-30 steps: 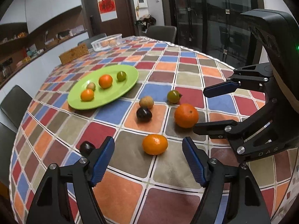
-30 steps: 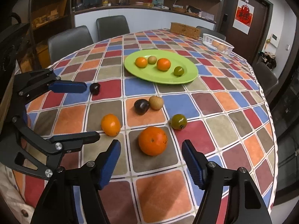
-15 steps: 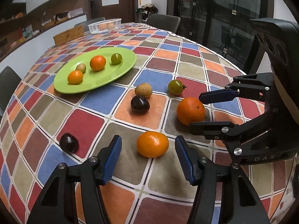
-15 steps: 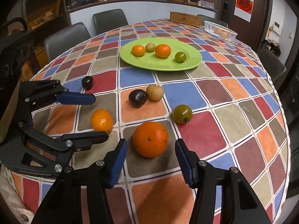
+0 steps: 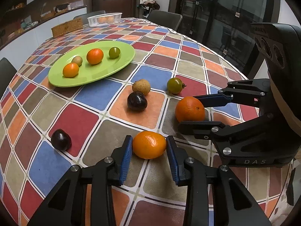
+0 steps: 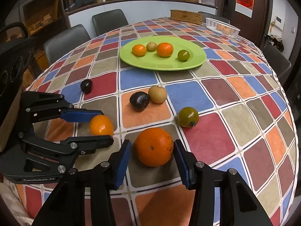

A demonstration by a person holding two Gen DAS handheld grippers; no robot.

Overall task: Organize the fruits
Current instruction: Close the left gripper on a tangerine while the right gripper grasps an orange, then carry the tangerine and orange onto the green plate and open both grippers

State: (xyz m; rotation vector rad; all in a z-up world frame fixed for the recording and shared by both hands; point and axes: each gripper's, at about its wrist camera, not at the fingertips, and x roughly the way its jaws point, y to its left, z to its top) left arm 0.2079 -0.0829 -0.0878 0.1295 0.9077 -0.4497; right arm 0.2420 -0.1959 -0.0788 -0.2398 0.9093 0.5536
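Note:
A small mandarin (image 5: 149, 144) lies on the checked tablecloth between the pads of my left gripper (image 5: 148, 150), which is closing on it; the pads look to touch its sides. A big orange (image 6: 154, 146) lies between the fingers of my right gripper (image 6: 152, 157), which is open with gaps on both sides. A green plate (image 5: 112, 69) further back holds two mandarins, a kiwi and a green fruit. Loose on the cloth lie a dark plum (image 5: 137, 101), a brown fruit (image 5: 141, 87), a green tomato (image 5: 174, 85) and a small dark fruit (image 5: 61, 139).
A white basket (image 5: 104, 19) and a wicker box (image 5: 66, 27) stand at the far edge of the round table. Grey chairs (image 6: 65, 39) ring the table. The table's near edge runs just under both grippers.
Both grippers moved forward and down to the fruit. The left jaws narrowed around the mandarin. The right jaws narrowed around the big orange.

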